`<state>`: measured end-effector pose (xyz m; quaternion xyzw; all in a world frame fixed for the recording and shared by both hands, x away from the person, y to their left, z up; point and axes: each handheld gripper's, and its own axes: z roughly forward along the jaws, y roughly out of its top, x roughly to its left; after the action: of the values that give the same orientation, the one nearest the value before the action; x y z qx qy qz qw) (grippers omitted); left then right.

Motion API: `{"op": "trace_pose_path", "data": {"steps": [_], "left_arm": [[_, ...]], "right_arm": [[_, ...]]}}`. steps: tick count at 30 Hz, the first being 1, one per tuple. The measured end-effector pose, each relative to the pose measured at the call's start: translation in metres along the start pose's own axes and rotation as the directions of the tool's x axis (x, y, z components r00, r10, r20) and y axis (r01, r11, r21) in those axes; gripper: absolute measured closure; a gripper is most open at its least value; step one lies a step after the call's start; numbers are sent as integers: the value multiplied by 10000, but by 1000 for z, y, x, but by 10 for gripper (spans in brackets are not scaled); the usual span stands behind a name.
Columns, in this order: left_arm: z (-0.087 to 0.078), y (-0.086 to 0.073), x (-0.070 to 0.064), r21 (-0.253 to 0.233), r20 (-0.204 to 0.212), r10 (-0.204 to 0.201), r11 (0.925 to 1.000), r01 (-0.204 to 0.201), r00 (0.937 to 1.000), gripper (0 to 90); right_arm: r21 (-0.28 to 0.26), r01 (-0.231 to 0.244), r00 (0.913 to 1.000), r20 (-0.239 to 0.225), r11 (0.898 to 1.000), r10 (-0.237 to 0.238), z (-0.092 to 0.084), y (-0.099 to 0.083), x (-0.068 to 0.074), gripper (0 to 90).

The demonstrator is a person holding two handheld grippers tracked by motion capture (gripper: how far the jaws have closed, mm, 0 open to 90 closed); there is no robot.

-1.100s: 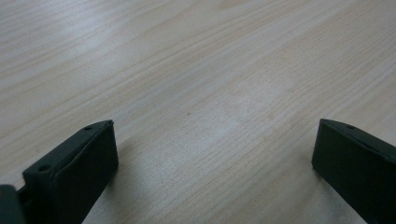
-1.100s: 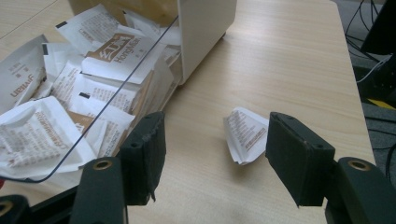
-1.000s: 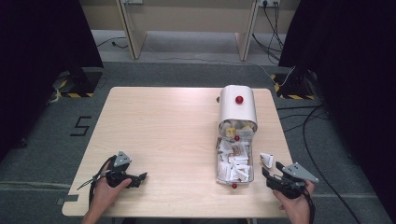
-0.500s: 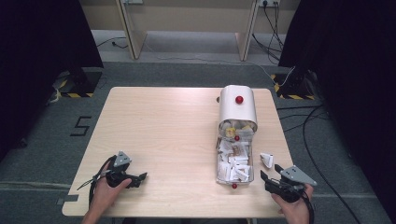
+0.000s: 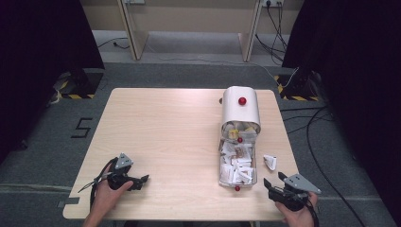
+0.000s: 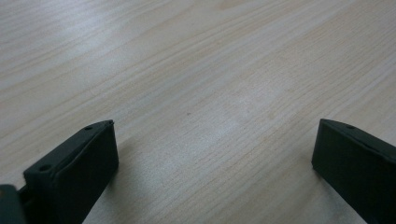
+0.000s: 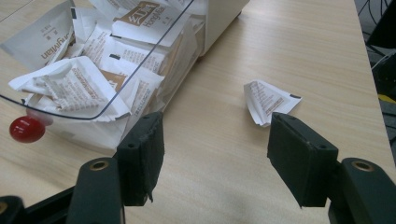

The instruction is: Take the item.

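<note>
1. Left gripper [image 5: 135, 180]: it rests on the bare wooden table [image 5: 165, 132], jaws wide and empty. Keep it parked clear of the work.
2. Clear drawer [image 5: 238, 163]: pulled out of the white box [image 5: 241, 109] and full of tea-bag sachets. Avoid nudging its red knob [image 7: 27, 129].
3. Loose sachet [image 7: 270, 101]: it lies just right of the drawer.
4. Right gripper [image 7: 215, 154]: jaws wide, empty, just short of the sachet. Advance low, straddle it, then close.

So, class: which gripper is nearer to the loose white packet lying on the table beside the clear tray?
Right. The right gripper sits just short of the loose white packet, jaws open toward it. The left gripper rests across the table, beyond the clear tray.
</note>
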<state>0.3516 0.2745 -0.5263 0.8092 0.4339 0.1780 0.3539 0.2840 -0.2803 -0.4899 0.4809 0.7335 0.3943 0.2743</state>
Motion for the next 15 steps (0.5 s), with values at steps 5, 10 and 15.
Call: {"op": "trace_pose_path", "data": {"steps": [5,10,15], "left_arm": [[0,0,0,-1,3,-11,10000,11,10000,0],[0,0,0,0,2,-10,10000,10,10000,0],[0,0,0,2,4,-8,10000,8,10000,0]], "right_arm": [[76,-9,10000,-46,10000,9,-3,-4,1,371],[160,-29,10000,-69,9999,30,-7,-12,3,371],[307,-43,10000,-88,9995,46,-11,-21,5,371]]}}
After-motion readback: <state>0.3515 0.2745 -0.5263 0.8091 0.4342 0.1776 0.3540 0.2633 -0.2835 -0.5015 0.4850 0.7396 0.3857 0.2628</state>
